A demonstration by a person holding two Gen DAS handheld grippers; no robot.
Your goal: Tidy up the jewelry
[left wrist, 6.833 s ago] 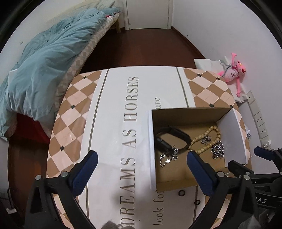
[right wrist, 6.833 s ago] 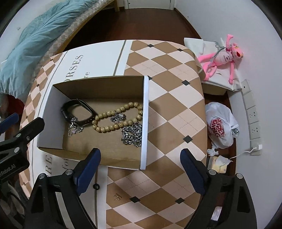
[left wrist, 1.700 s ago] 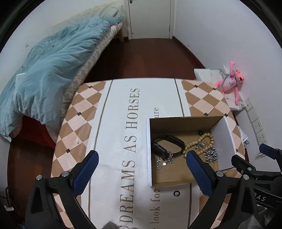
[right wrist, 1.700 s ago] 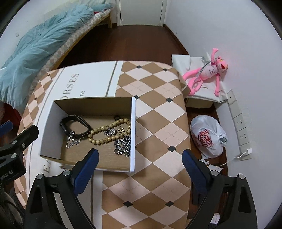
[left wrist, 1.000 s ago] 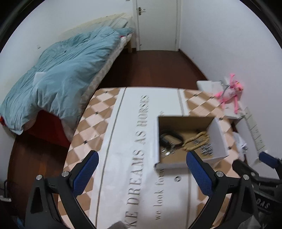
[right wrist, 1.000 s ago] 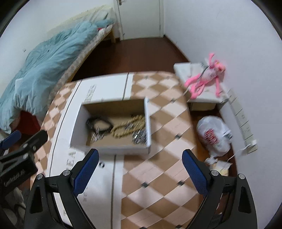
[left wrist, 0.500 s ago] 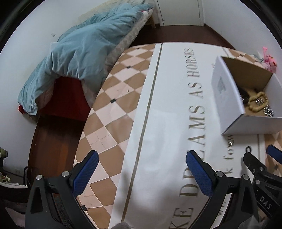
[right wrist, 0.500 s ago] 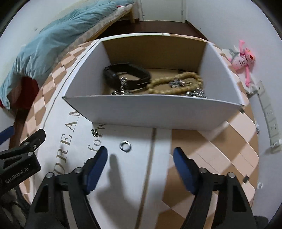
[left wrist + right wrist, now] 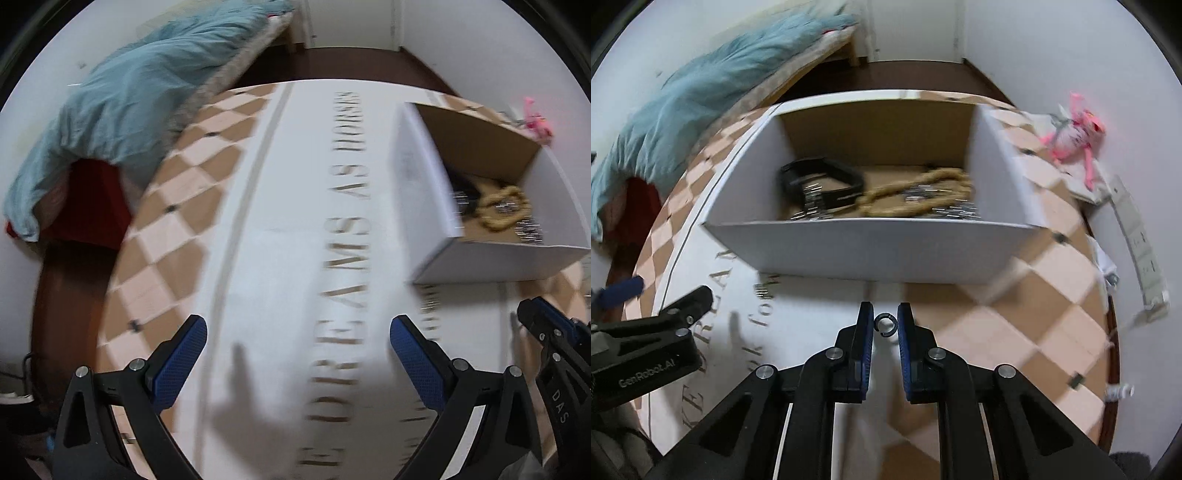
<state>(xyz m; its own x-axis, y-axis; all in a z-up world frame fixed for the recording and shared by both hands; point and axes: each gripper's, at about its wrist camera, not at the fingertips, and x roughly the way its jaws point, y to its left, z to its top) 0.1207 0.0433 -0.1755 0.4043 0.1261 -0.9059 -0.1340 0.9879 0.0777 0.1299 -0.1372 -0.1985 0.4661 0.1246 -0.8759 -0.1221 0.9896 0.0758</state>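
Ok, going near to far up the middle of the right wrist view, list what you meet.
Right gripper closed around a small ring → white front wall of the box → beaded bracelet inside it → brown back wall of the box → dark floor → door.

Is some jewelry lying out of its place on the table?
Yes. A small dark open ring sits outside the white cardboard box, between the right tool fingers, and a small silver piece lies near the box's left corner.
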